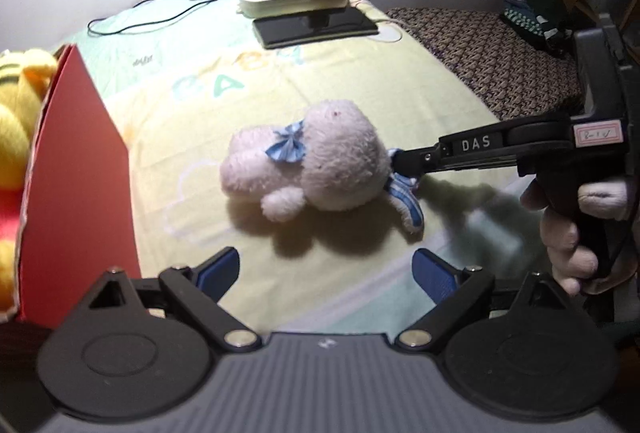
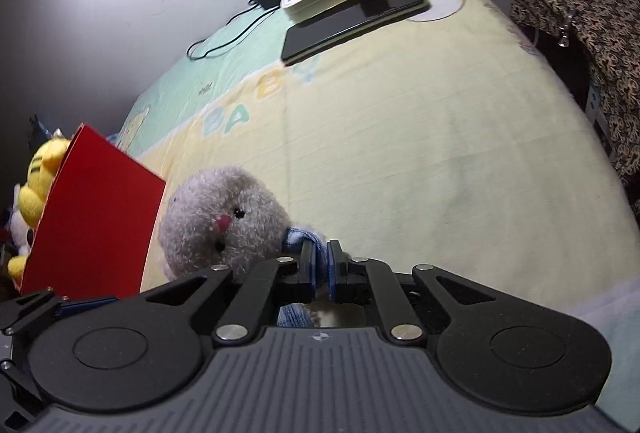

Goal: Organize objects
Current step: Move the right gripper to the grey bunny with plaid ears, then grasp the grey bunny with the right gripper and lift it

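One right gripper (image 2: 320, 265) pinches the white plush rabbit's (image 1: 320, 161) blue-striped clothing

White plush bunny (image 1: 316, 161) lies beside red box (image 1: 76, 189).

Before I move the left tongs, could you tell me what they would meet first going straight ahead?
Most likely the white plush bunny, lying on the blanket ahead of the open left tongs; depth is uncertain.

Black gripper (image 2: 319, 265), blue pads (image 1: 434, 275)
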Action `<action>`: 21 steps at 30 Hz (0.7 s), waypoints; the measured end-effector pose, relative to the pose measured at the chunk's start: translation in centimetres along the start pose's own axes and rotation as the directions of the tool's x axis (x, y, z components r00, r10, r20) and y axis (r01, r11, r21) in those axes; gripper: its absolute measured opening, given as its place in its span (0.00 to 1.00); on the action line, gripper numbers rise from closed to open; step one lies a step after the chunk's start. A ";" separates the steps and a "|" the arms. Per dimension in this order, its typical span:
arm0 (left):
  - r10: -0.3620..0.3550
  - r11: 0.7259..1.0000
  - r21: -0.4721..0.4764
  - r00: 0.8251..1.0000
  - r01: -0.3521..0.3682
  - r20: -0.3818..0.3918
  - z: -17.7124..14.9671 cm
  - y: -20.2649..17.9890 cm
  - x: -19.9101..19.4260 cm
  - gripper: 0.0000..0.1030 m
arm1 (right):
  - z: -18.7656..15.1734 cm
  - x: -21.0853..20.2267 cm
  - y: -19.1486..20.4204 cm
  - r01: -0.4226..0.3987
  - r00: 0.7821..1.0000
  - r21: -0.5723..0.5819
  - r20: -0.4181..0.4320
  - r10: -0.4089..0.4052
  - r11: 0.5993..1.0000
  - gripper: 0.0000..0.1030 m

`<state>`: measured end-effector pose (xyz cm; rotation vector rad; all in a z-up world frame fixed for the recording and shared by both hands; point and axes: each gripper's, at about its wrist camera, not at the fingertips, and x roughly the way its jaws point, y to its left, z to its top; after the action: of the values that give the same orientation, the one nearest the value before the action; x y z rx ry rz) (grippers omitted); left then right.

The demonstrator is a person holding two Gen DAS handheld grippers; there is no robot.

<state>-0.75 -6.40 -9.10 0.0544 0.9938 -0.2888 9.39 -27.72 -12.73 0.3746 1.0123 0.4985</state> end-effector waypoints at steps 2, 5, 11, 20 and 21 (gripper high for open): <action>-0.004 1.000 0.023 1.000 0.003 0.024 1.0 -0.3 0.0 0.91 | 0.4 -0.4 -0.8 0.012 0.999 0.051 0.033 -0.014 0.999 0.19; 0.011 0.998 0.057 0.998 -0.014 0.057 3.0 -0.3 0.5 0.91 | 0.7 -1.3 -1.5 -0.006 0.999 0.078 0.054 0.002 0.997 0.19; -0.016 1.000 -0.024 0.996 0.018 0.086 6.4 2.7 0.7 0.90 | 0.2 -3.1 -2.2 -0.134 0.991 0.092 -0.010 0.135 0.987 0.19; 0.089 0.973 -0.216 0.996 -0.080 0.032 9.5 6.1 5.4 0.80 | -3.0 -1.6 -0.4 -0.215 0.962 0.093 -0.150 0.228 0.972 0.19; 0.123 0.969 -0.215 0.992 -0.118 0.012 9.6 6.2 6.3 0.77 | -3.2 -1.3 0.1 -0.223 0.960 0.089 -0.156 0.234 0.971 0.19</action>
<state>11.96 -3.45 -9.63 -0.0848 0.9874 -0.0695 6.01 -28.17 -13.27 0.5235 1.1562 0.7130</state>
